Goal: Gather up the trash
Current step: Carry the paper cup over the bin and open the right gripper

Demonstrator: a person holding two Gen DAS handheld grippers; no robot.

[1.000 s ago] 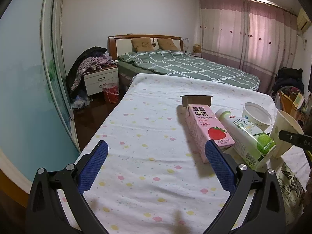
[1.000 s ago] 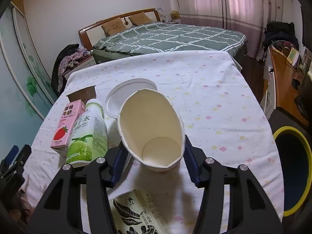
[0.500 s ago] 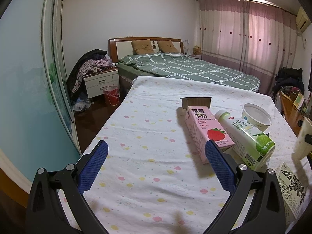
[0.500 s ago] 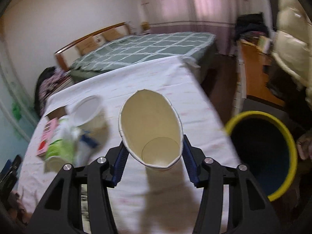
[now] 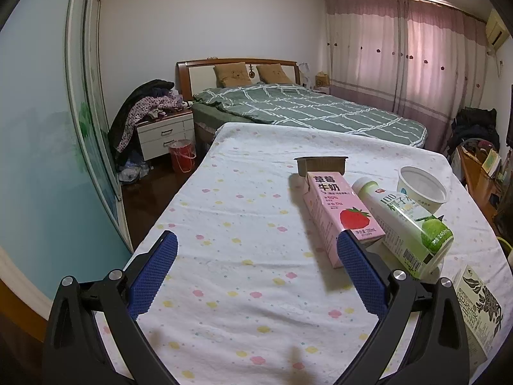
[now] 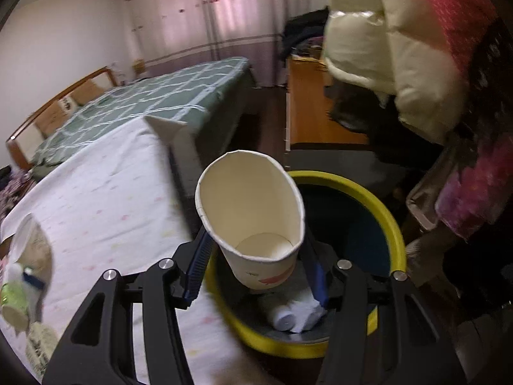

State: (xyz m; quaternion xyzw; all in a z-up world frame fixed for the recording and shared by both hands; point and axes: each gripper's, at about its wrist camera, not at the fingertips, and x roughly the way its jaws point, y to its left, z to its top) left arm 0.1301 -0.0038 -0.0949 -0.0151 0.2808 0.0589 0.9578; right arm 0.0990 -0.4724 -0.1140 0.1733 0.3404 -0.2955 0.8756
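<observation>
My right gripper [image 6: 256,250] is shut on a squashed white paper cup [image 6: 253,218] and holds it over the yellow-rimmed bin [image 6: 389,221]. A white bottle [image 6: 288,317] lies inside the bin. My left gripper [image 5: 256,256] is open and empty above the table [image 5: 243,224]. On the table to its right lie a pink strawberry milk carton [image 5: 340,211], a green-labelled bottle [image 5: 407,224], a white tub [image 5: 421,187], a brown foil tray [image 5: 320,163] and a white leaf-print carton [image 5: 477,304].
The table has a dotted white cloth. A green bed [image 5: 307,112] stands beyond it, with a nightstand [image 5: 163,133] and red bucket [image 5: 182,155] at left. A person in a cream jacket [image 6: 384,32] stands by the bin. A wooden desk [image 6: 317,122] is behind the bin.
My right gripper has swung right with the paper cup, from above the table to above the bin. My left gripper has stayed open and nearly still.
</observation>
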